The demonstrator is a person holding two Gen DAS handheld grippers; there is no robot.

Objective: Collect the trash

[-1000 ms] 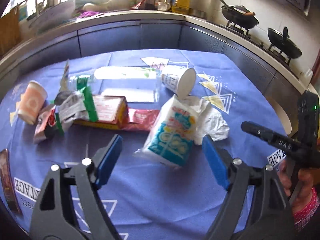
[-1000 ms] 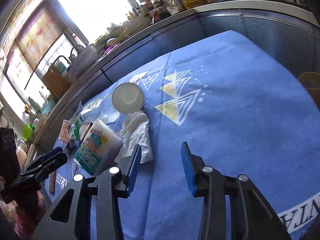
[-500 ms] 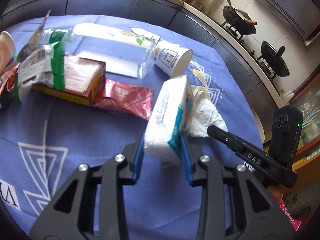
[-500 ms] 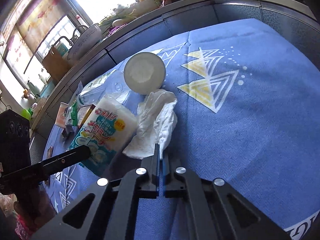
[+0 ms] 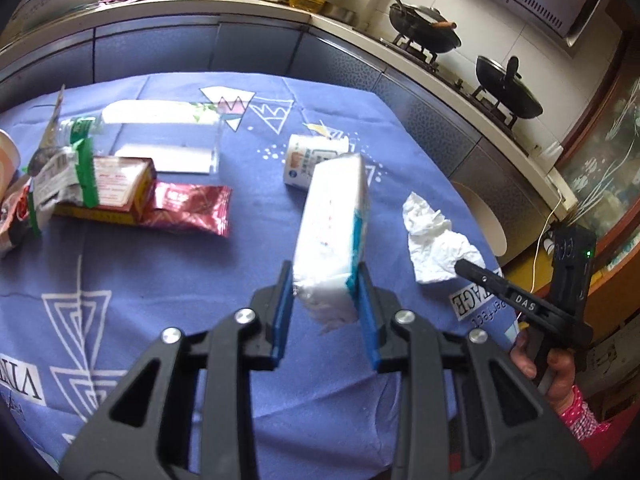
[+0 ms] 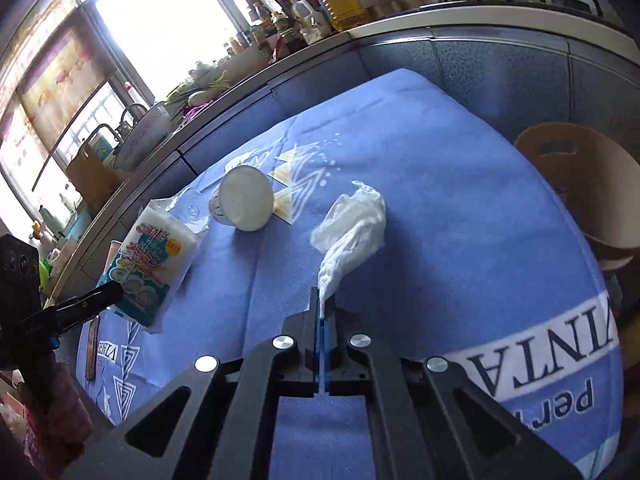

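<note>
In my left gripper I hold the tissue pack: the jaws are closed on its lower end, one blue pad on each flat side, and the pack stands up from them, lifted above the blue tablecloth. My right gripper has its jaws pressed almost together on a thin twisted corner of the crumpled white tissue; the rest of the tissue spreads out beyond the jaws, and I cannot tell if it touches the cloth or hangs just over it. Behind the pack, the paper cup lies on its side on the table, partly hidden by the pack in the left view. More trash lies on the left part of the table: a red foil wrapper just beside a red and yellow box, and a clear plastic bottle behind them. At the left edge some wrappers and another cup are cut off, so I cannot make them out well.
</note>
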